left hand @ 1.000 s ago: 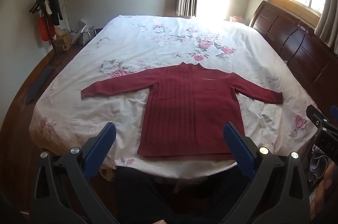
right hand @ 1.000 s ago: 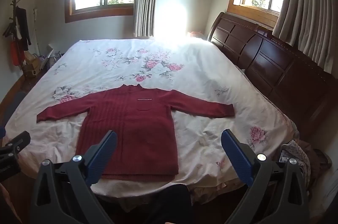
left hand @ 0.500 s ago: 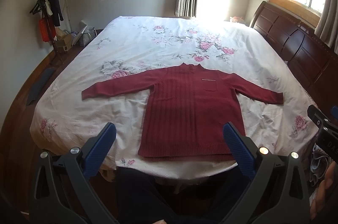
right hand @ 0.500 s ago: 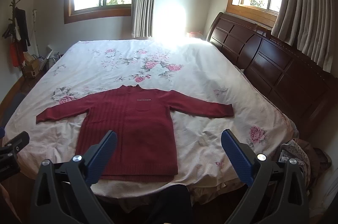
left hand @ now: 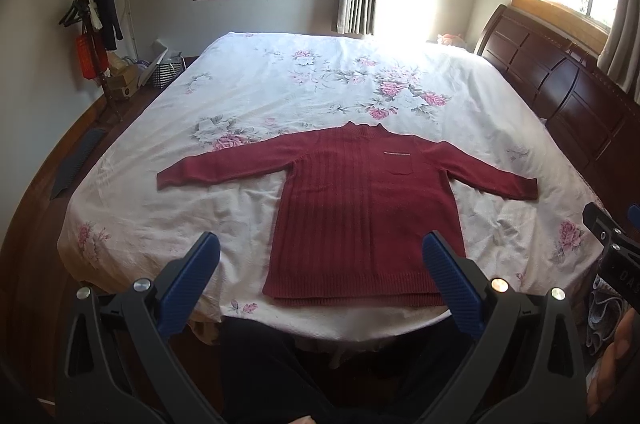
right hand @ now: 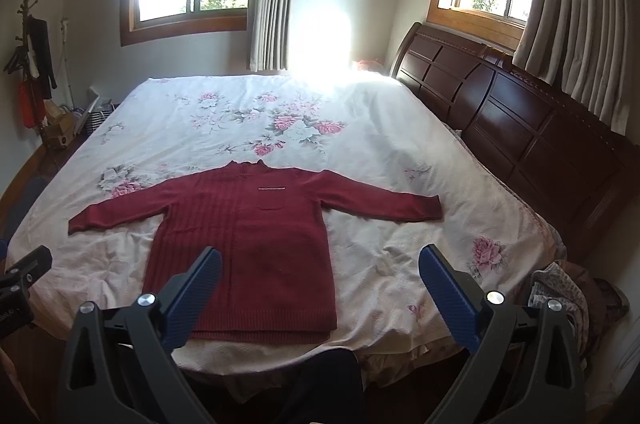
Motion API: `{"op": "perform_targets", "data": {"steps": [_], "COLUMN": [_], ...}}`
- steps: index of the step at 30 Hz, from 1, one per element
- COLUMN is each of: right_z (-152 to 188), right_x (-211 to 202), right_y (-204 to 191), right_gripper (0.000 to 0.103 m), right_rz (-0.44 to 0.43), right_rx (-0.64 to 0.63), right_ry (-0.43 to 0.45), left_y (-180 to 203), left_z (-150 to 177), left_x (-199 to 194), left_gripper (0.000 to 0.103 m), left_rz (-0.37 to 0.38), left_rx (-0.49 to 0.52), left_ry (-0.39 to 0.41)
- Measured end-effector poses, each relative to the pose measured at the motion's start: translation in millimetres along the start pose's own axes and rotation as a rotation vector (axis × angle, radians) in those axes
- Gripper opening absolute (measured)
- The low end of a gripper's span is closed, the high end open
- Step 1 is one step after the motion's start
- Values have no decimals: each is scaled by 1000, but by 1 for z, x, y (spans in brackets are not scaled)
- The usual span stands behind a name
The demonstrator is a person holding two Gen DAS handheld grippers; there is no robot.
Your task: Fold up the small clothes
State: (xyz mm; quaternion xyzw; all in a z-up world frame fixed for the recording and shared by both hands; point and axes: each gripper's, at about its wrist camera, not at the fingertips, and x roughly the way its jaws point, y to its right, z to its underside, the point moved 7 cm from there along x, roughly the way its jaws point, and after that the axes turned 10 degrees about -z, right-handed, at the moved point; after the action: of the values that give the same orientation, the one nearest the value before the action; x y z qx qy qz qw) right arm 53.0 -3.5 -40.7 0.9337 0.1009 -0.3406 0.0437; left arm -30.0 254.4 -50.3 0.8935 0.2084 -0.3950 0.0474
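Red sweater (left hand: 368,208) spread flat and face up on the bed (left hand: 280,92), near the foot edge, hem toward the viewer and collar away. Both sleeves are stretched sideways, so the garment's longest line runs across the bed, while the body runs from hem to collar, straight away from the claws.

Left claw (left hand: 320,284): jaws wide apart, holding nothing, poised above and short of the bed edge, level, pointing along the sweater body. The hem lies just ahead of it and spans nearly the whole gap between its blue pads (left hand: 188,288).

Right claw (right hand: 320,288): likewise wide open and empty, held level at about the same height, beside the left one. From here the sweater (right hand: 244,244) lies ahead and to the left; only its left pad overlaps the hem, and the right sleeve cuff (right hand: 428,210) sits ahead, well apart.

Judgement: no fold has begun. Each sleeve lies on the side of its own claw, so a sleeve-inward fold would suit one claw per cuff; both must first travel forward and down.
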Motion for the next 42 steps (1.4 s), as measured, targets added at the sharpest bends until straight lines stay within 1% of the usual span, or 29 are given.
{"op": "perform_targets", "data": {"steps": [42], "right_z": [-1], "right_x": [4], "right_y": [11], "right_gripper": [99], "right_rz": [0], "right_rx": [15], "right_ry": [-7], "left_y": [1], "left_z": [0], "left_x": [2], "left_gripper": [100], "left_rz": [-7], "left_rx": [6], "left_ry": [-5]}}
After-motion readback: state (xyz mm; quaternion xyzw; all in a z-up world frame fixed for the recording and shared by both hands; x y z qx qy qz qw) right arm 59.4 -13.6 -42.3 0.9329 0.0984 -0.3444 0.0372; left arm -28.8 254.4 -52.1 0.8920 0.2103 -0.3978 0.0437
